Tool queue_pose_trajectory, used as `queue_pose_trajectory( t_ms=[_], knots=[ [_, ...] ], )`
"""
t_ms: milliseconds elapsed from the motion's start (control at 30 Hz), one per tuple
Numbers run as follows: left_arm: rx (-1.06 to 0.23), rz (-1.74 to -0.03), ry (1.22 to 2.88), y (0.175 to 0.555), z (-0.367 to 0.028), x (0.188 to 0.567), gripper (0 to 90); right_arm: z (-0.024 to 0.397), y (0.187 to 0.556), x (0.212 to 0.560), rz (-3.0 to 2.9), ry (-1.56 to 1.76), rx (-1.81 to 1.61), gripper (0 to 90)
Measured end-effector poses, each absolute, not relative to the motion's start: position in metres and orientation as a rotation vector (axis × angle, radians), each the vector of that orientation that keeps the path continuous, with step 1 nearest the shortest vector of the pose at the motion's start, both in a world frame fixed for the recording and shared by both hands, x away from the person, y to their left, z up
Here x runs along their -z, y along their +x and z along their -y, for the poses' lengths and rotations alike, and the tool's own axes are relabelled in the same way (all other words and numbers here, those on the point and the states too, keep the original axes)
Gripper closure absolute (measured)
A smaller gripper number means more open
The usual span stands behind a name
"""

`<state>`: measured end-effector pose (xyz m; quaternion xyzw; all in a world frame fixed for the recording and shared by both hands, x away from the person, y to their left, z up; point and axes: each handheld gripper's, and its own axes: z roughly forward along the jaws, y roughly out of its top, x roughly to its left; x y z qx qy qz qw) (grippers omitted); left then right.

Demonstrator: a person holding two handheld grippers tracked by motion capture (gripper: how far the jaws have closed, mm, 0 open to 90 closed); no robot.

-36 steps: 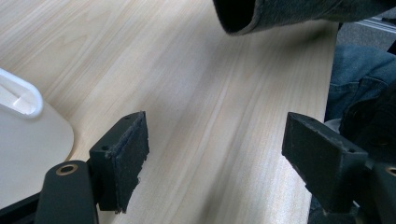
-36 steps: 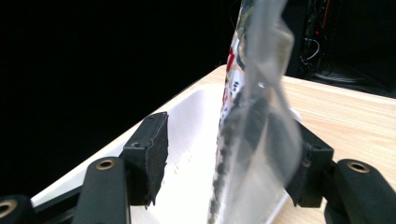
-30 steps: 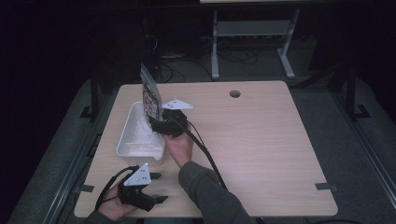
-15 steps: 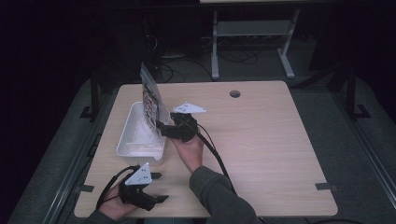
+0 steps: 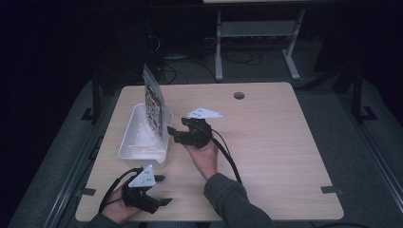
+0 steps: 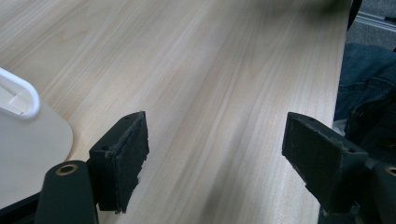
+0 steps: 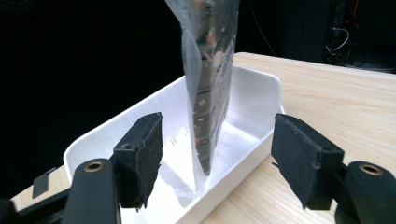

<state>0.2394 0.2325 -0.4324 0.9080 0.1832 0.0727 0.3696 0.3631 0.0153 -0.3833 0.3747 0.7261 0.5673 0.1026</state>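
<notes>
A clear plastic bag (image 5: 153, 102) with dark printed contents stands upright in a white rectangular bin (image 5: 129, 151) at the table's left. In the right gripper view the bag (image 7: 210, 79) rises out of the bin (image 7: 259, 84) straight ahead of the jaws. My right gripper (image 5: 172, 134) is open just right of the bin, apart from the bag; its own view (image 7: 217, 158) shows nothing between the pads. My left gripper (image 5: 160, 190) rests open near the table's front left edge, below the bin; its view (image 6: 217, 154) shows bare wood between the jaws.
The wooden table (image 5: 275, 142) has a round cable hole (image 5: 239, 95) at the back. A metal frame (image 5: 256, 33) and cables lie on the dark floor behind. The bin's corner (image 6: 21, 95) shows at the left of the left gripper view.
My right gripper has let go of the bag and drawn back to the right of the bin. The bag stays standing in the bin. The left gripper has not moved.
</notes>
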Motion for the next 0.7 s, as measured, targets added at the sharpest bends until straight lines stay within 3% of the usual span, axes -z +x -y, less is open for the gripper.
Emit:
queue_pose_trajectory(
  t_ms=[700],
  knots=[
    [-0.177, -0.48, 2.328, 0.241, -0.233, 0.433, 23.1, 0.036, 0.351, 0.382, -2.193, 1.115, -1.678, 29.1]
  ],
)
